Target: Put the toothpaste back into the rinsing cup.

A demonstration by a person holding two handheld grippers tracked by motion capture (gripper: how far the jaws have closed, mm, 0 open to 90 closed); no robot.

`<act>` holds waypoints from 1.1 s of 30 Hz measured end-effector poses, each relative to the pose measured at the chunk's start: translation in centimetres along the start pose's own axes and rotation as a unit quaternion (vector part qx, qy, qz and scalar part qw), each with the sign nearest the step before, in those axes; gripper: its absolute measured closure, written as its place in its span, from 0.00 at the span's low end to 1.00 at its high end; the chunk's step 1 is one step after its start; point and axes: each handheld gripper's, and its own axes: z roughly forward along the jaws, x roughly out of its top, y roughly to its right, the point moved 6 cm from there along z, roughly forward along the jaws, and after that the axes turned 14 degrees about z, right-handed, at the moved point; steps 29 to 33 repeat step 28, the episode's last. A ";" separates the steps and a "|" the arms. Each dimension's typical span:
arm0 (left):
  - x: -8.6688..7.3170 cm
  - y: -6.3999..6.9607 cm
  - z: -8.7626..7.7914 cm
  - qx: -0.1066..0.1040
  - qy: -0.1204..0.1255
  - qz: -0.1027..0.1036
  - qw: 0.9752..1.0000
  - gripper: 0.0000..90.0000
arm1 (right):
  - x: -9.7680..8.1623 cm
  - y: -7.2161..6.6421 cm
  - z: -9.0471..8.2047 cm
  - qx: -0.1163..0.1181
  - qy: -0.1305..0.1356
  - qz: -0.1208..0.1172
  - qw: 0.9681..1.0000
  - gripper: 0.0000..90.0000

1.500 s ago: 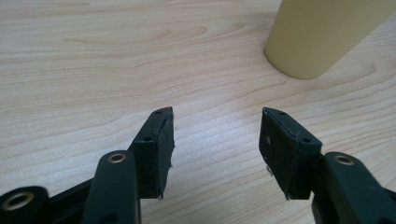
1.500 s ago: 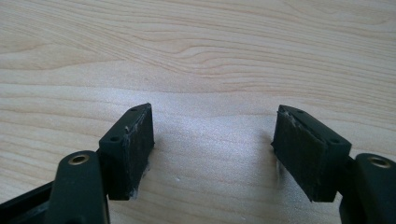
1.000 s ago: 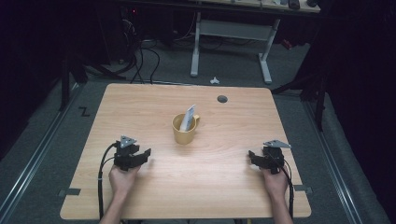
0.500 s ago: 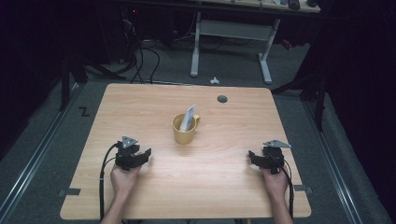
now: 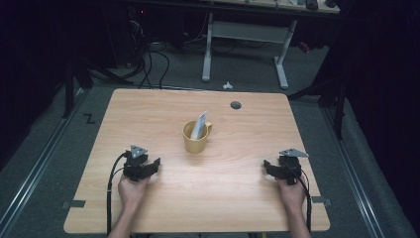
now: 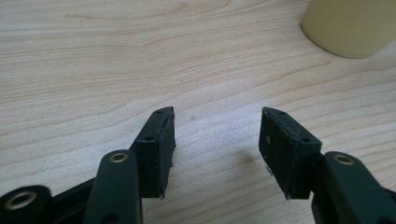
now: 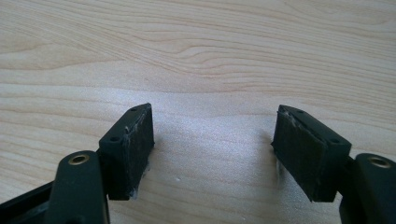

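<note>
— Two grippers sit nearest, low on the wooden table (image 5: 148,114): the left gripper (image 5: 153,165) at about seven o'clock from the centre, the right gripper (image 5: 270,166) at about four o'clock. How do the jaws stand?

— Both parted, bare wood between the pads, nothing held. In the left gripper view the yellow mug (image 6: 348,25) is at one o'clock, well apart from the fingertips.

— And farther out?

— That mug (image 5: 195,137) stands upright near mid-table, handle toward two o'clock, a pale flat packet (image 5: 200,124) leaning out of it. If it carries print, it's too small to read.

— Beyond it?

— One round grommet hole (image 5: 236,105) at one o'clock, near the far edge. A black "Z"-like mark (image 5: 89,118) lies on the floor at ten o'clock.
</note>
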 end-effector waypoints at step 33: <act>-0.1 0.8 0.5 0.007 -0.007 0.040 0.999 0.40 | 0.0 0.0 0.0 0.000 0.000 0.000 1.000 0.32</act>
